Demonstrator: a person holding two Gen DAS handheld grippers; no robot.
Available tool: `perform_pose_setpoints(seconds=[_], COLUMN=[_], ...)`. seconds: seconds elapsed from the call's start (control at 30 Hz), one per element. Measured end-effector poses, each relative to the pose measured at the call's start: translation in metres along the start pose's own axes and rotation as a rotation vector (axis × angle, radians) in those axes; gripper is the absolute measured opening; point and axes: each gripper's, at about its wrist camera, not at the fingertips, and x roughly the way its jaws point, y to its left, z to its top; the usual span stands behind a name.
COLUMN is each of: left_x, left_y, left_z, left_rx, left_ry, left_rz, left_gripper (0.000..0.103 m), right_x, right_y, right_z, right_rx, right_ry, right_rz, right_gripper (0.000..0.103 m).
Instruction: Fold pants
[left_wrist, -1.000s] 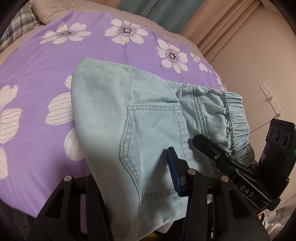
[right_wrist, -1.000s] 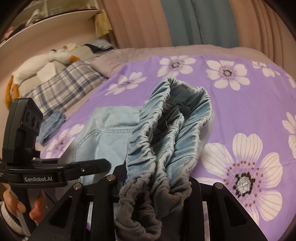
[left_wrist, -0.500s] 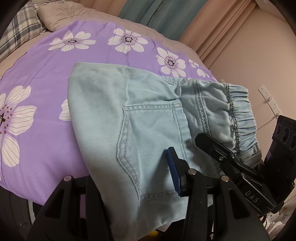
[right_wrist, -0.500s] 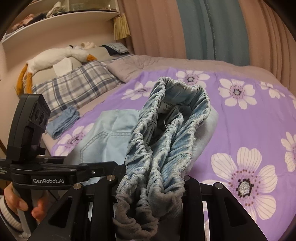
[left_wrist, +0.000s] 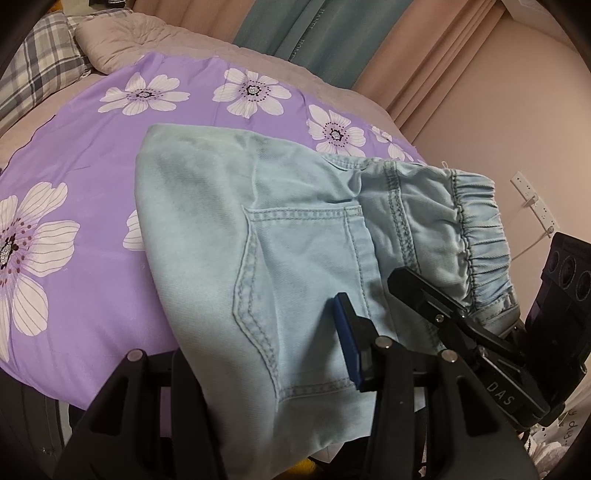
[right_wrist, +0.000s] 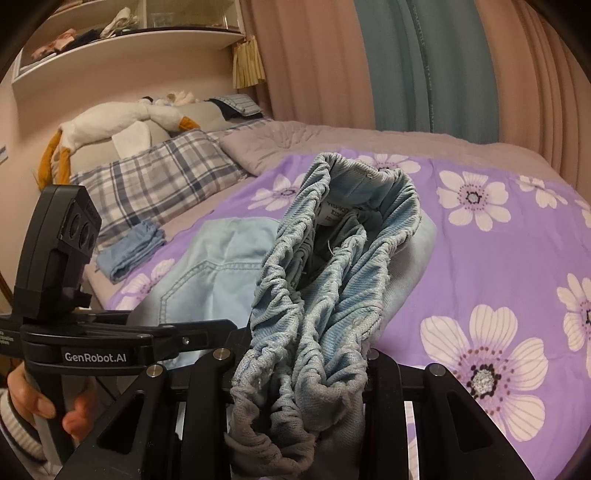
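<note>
Right wrist view: right tool (right_wrist: 303, 373) clamps the waistband (right_wrist: 332, 280).
Pants (left_wrist: 258, 236) stretch away across the bed (left_wrist: 81, 155); left tool (left_wrist: 258, 354) grips their near edge.

"GenRobot.AI" on left gripper (right_wrist: 207, 332), "DAS" on right gripper (left_wrist: 417, 295)

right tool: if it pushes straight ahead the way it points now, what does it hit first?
The pants themselves: the right tool is clamped on the bunched elastic waistband, which fills the view ahead. Beyond that lies the purple flowered bedspread. Depth is hard to judge through the fisheye.
</note>
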Motion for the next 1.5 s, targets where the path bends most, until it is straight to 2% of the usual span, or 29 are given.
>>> perform_pose_setpoints(seconds=[0.37,0.77,1.27,1.5], left_x=[-0.010,-0.003,0.036,0.059], left_y=[0.000,0.004,0.006,0.003], left_z=[0.003,0.014,0.043,0.063], left_rx=[0.008,0.016,0.044,0.068], left_ry=[-0.017,-0.021,0.016,0.017], left_rz=[0.000,0.008,0.027,0.021], left_gripper=[0.044,0.044,0.045,0.045], right_x=[-0.004,0.002,0.020,0.037], right_y=[0.000,-0.002,0.002,-0.014], right_z=[0.001,0.003,0.011,0.020], right_rx=[-0.011,-0.008,0.037,0.085], right_ry=[-0.012,-0.011,0.007,-0.006], right_rz=[0.020,0.032,-0.003,-0.021], right_gripper=[0.034,0.034,0.034,0.034])
